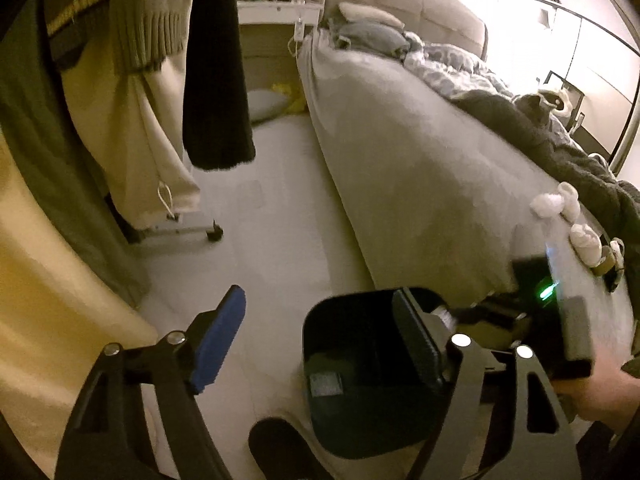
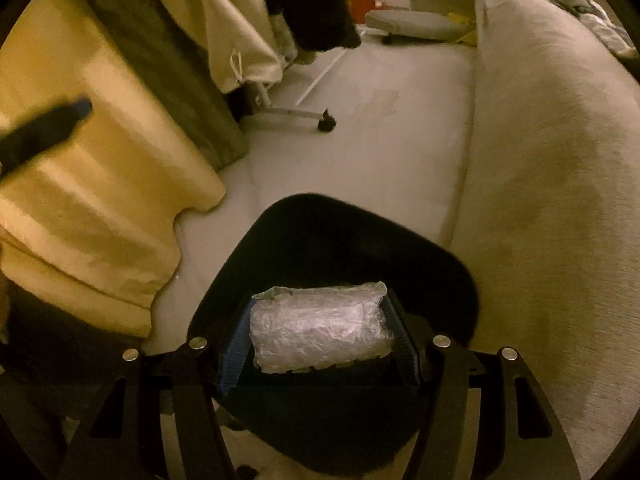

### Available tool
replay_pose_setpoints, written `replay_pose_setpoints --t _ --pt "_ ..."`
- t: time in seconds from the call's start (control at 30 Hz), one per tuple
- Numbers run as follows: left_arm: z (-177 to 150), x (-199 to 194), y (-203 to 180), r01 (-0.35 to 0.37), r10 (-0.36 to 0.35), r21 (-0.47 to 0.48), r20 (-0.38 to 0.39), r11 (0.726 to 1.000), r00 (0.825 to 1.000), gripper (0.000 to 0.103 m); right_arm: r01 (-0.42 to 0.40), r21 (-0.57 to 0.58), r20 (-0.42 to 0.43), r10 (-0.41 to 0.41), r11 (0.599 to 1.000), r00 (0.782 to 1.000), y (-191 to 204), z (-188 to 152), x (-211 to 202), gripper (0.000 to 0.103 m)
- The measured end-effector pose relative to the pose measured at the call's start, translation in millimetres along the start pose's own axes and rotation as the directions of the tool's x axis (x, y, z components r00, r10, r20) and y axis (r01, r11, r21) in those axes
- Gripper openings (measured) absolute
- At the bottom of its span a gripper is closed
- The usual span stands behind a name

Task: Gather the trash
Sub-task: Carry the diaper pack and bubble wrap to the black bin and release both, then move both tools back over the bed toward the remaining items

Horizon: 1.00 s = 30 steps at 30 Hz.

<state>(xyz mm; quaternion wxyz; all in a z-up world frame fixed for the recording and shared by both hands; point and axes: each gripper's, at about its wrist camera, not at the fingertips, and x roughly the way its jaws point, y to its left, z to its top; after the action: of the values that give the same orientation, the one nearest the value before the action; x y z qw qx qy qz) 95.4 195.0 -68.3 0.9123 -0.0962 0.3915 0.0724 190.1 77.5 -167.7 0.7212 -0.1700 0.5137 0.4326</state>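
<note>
Plastic wrap [image 2: 320, 330], crumpled, is sitting pinched between the right claw [image 2: 322, 340] and its blue fingers [image 2: 234, 354], directly above the open black bin [image 2: 304, 248] on the floor. The left claw [image 1: 320, 338] is hanging wide open, holding nothing, with the bin [image 1: 352, 380] below its right finger and the bed [image 1: 420, 184] beyond it.

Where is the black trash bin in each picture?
Left wrist view: black trash bin at bottom centre, on the floor beside the bed.
Right wrist view: black trash bin at bottom centre, under the right gripper holding crumpled plastic.
Shared landmark: the bed.
</note>
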Motion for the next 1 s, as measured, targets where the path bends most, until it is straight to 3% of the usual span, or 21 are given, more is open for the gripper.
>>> replay_pose_setpoints --t 0.13,0.2,0.37,0.43,0.53,0.77,1.0 --pt "7.3 -8.7 -6.9 0.024 -0.025 0.013 0.048 1.0 0.999 0.072 0.026 -0.032 -0.046 -0.027 0.999 0.999 7.9 -2.6 17.6 0.063" --pt "11.7 -11.3 -9.9 0.039 -0.039 0.005 0.059 0.999 0.997 0.066 0.044 -0.046 -0.079 -0.047 0.998 0.996 13.0 -4.8 26.6 0.063" --pt "28.8 -24.7 -23.2 0.068 -0.072 0.031 0.126 0.997 0.989 0.064 0.057 -0.055 -0.096 -0.062 0.997 0.993 16.8 -5.4 31.7 0.064" --pt "32.6 -30.7 -25.6 0.083 -0.086 0.025 0.149 0.996 0.985 0.064 0.053 -0.045 -0.102 -0.058 0.998 0.993 15.6 -6.3 28.4 0.072" --pt "40.3 -39.4 -25.7 0.102 -0.1 -0.001 0.18 0.995 0.979 0.065 0.041 -0.023 -0.08 -0.043 0.999 0.996 14.6 -6.4 18.8 0.081" --pt "53.7 -48.1 -32.9 0.114 -0.106 -0.023 0.235 0.993 0.966 0.066 0.051 -0.073 -0.032 -0.053 0.996 0.998 16.0 -8.1 -6.7 0.082" --pt "63.5 -49.9 -58.9 0.128 -0.125 0.003 0.252 0.992 0.96 0.066 0.03 -0.042 0.09 -0.026 0.999 0.996 1.0 -8.1 -57.5 0.082"
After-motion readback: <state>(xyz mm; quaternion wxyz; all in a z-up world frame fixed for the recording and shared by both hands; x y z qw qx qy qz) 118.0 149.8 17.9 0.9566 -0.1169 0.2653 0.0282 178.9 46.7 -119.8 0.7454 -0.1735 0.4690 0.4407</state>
